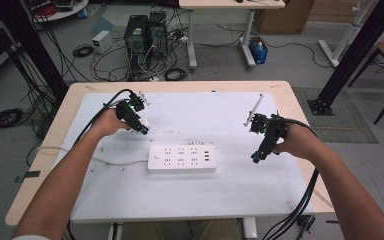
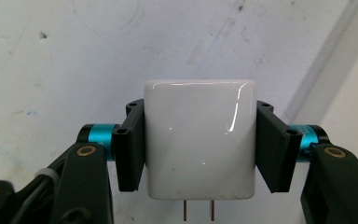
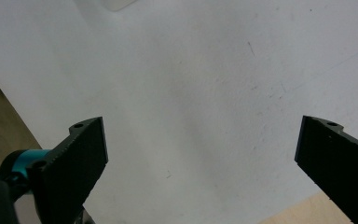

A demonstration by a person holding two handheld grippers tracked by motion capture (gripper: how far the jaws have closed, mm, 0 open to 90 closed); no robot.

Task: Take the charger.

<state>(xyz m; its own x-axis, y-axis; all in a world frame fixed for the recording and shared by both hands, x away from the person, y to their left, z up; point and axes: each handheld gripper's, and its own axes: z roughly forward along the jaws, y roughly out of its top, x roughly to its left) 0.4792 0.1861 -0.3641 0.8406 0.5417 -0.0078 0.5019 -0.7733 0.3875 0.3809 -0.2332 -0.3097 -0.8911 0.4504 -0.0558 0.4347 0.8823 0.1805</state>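
Left hand-held gripper [image 2: 199, 154] clamped on white plug adapter [image 2: 199, 140], both black pads pressed flat against its opposite sides. Two metal prongs [image 2: 198, 211] seen sticking out of adapter's lower face, toward the camera end. Adapter glossy, square-cornered, held clear of the white mat [image 2: 74, 56] behind it.

In the high view, left hand-held gripper [image 1: 143, 126] held above the mat's left part, adapter [image 1: 144, 123] a small white block at its tip. Just beyond the far-left corner of the white power strip [image 1: 182, 158], near but not touching. Strip lying flat at mid-mat, sockets facing up, all sockets unoccupied; its white cord [image 1: 80, 154] trailing off to the left edge of the table [image 1: 45, 150].

Right hand-held gripper [image 1: 256, 156] held over the mat's right side, well apart from the strip's right end, pointed down and toward the strip. In the right gripper view, jaws spread wide apart, bare mat [image 3: 191, 93] between them, nothing gripped. Wooden table edge [image 3: 0, 126] visible at lower left there.
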